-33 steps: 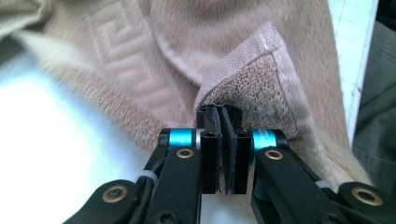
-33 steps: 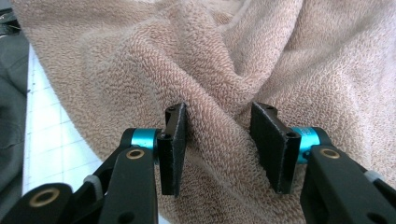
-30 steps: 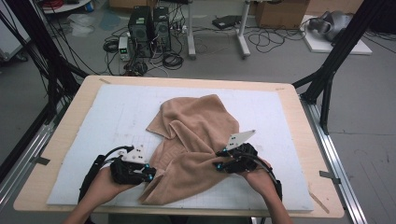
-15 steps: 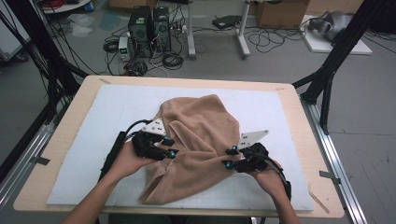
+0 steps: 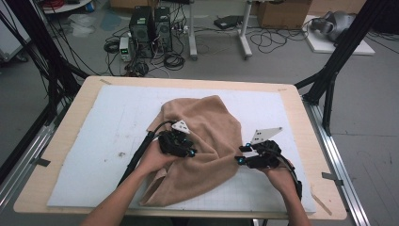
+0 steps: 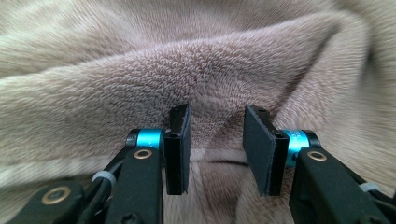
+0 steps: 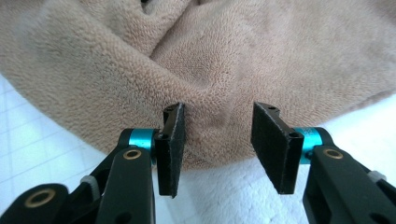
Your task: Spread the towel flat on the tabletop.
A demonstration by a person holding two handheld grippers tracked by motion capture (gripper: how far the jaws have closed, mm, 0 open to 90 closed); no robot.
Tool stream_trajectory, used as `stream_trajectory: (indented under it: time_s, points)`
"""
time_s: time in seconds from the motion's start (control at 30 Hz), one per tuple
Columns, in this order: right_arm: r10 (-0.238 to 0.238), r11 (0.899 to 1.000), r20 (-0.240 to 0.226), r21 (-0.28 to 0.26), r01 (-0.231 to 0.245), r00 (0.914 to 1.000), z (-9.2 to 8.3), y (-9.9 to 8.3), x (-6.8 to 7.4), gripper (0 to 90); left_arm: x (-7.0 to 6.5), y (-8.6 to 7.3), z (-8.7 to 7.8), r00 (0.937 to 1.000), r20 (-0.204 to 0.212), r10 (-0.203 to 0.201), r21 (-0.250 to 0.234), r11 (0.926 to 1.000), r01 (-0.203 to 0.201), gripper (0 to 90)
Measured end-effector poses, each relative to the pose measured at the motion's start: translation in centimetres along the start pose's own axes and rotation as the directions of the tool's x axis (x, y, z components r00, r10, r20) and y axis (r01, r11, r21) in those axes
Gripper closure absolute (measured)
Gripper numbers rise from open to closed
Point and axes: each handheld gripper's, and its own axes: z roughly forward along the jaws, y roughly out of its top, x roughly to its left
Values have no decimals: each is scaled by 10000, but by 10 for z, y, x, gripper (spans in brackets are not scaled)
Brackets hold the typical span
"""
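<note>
A tan fleece towel (image 5: pixel 207 127) lies crumpled on the white mat (image 5: pixel 108 141), and its pile shows close up in the left gripper view (image 6: pixel 140 70) and the right gripper view (image 7: pixel 261 56). My left gripper (image 5: pixel 190 153) rests on the towel's middle, pointing right. Its jaws have just been closing a little, and in its own view the left gripper (image 6: pixel 215 140) stands open with a soft fold in the gap, not pinched. My right gripper (image 5: pixel 241 155) faces the towel's right edge. In its own view the right gripper (image 7: pixel 217 140) is open, the towel's rounded hem just between the tips.
The mat covers a wooden table (image 5: pixel 301 108) with metal rails along both sides. Black frame legs (image 5: pixel 329 75) rise at the far corners. Computers and cables (image 5: pixel 150 33) sit on the floor beyond the far edge.
My left hand has moved from the towel's lower left edge up and right onto its middle. The right gripper has shifted slightly to the right, off the towel to its edge.
</note>
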Motion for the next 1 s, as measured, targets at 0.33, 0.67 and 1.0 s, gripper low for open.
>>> stream_trajectory:
  time_s: [0.33, 0.67, 1.0]
  points:
    - [-67, 9972, -138, 741, 77, 9999, 26, 3, -1, 565, -8, 4, 6, 9982, -518, 302, 220, 9993, -291, 854]
    - [75, 9979, -277, 650, -57, 9996, 26, 1, -3, 596, -9, -5, -18, 9992, -404, 68, -443, 9990, -86, 870]
    - [20, 9985, -323, 543, -3, 9995, 24, 1, 1, 640, -11, -21, -57, 9980, -629, -35, -988, 9951, -27, 871]
